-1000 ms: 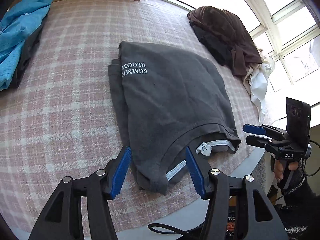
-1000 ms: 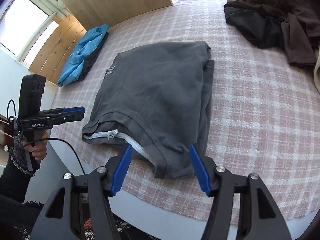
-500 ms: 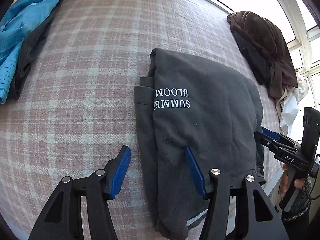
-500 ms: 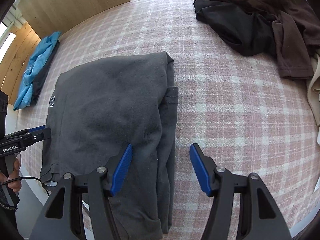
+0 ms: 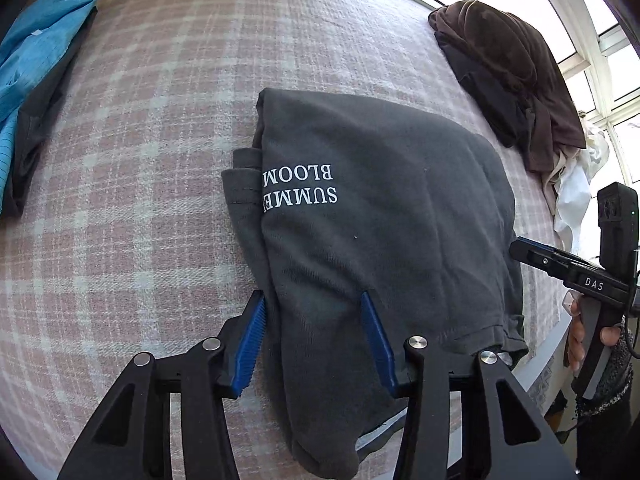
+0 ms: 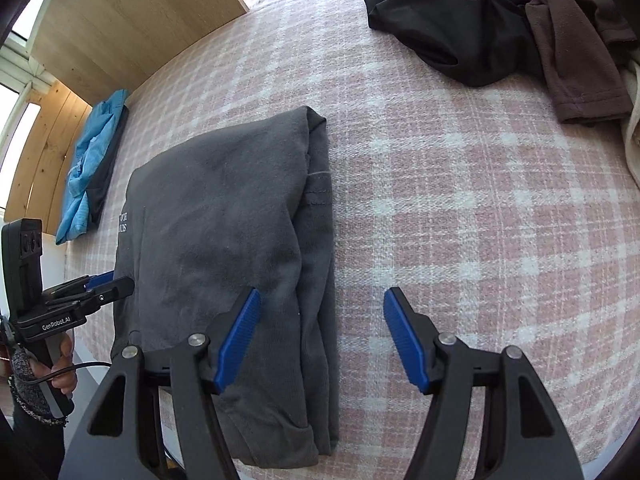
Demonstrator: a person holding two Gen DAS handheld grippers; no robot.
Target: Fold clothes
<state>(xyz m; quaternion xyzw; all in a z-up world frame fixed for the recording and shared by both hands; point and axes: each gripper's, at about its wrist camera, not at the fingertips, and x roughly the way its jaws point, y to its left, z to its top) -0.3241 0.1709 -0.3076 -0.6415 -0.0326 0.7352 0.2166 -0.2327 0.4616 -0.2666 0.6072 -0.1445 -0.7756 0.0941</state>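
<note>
A pink plaid bed cover [image 5: 152, 128] spreads beneath and ahead of each hand-held gripper. A wooden board [image 6: 132, 20] stands far ahead of the right hand-held gripper, at the bed's far edge, and bright windows [image 5: 600, 52] lie ahead and right of the left one.

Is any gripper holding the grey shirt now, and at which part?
Not yet. The left gripper is closing around the grey shirt's side edge; the right gripper is open.

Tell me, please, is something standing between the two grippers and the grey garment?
No. The left gripper straddles one side edge of the grey garment, its jaws closing around it. The right gripper is open over the opposite edge.
</note>
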